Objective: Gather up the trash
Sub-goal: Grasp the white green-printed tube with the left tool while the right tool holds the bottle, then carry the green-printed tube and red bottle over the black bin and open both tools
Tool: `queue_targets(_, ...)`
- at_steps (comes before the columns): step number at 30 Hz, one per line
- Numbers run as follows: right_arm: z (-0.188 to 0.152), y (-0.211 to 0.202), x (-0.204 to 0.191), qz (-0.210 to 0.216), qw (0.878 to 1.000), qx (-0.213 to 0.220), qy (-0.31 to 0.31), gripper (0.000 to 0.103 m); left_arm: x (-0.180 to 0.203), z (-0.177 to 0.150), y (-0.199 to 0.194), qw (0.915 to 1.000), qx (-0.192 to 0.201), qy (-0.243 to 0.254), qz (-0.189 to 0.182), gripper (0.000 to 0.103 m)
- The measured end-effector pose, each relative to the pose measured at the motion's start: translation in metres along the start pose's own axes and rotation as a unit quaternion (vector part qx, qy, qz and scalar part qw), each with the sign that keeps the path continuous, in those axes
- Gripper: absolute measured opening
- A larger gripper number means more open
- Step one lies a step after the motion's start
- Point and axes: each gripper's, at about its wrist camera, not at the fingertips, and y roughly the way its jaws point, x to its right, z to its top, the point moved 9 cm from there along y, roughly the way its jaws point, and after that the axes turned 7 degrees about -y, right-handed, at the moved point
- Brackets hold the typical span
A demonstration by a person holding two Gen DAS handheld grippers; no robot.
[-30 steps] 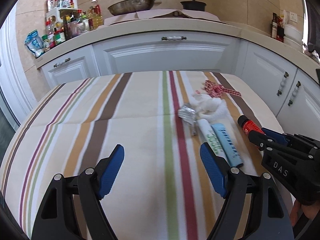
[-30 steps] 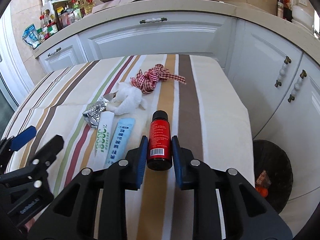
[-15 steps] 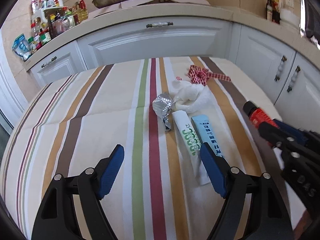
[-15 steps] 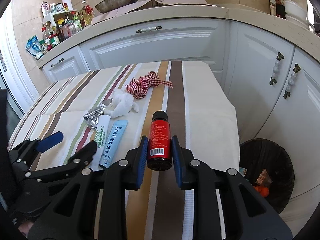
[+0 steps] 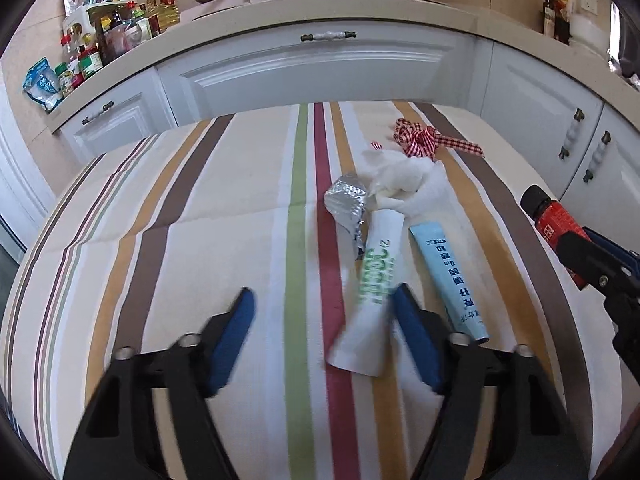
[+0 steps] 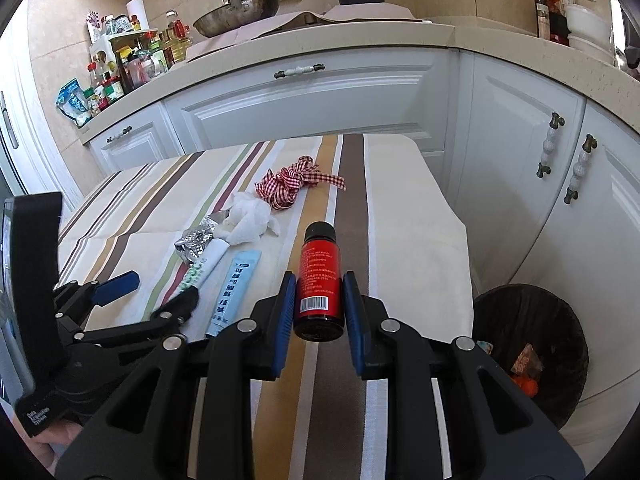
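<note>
My right gripper is shut on a red bottle with a black cap, held above the striped tablecloth; the same bottle shows at the right edge of the left wrist view. My left gripper hangs low over the cloth and its jaws are closing. A white tube with green lettering lies between its fingers, close to the right one, and the left pad is well clear of it. Beside that tube lie a light blue tube, a crumpled foil wrapper, a white tissue and a red checked ribbon.
A black bin with some trash in it stands on the floor to the right of the table. White cabinets run along the far side and the right. The worktop holds a wok, a pot and several bottles.
My left gripper has moved forward over the tubes and its jaws have narrowed; the white tube now lies between them. The right gripper still holds the red bottle, a little higher.
</note>
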Motion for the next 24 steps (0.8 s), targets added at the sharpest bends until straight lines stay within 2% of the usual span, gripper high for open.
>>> queue_targets(4,0.001,0.0,-0.004,0.002,1.0,0.003,-0.003,0.024,0.003,-0.003,0.003,0.9996,-0.014,0.003,-0.024,0.044)
queue_targets(9,0.001,-0.003,-0.006,0.003,1.0,0.008,-0.007,0.024,0.004,-0.005,-0.001,0.9991,-0.01,0.007,-0.039,0.019)
queue_targets(16,0.002,-0.006,-0.008,0.001,1.0,0.016,-0.008,0.024,-0.001,-0.005,-0.01,0.9985,0.005,-0.005,-0.055,0.019)
queue_targets(24,0.007,-0.017,-0.012,-0.001,0.999,0.036,-0.015,0.024,-0.016,-0.003,-0.029,0.9979,0.035,-0.019,-0.05,0.019)
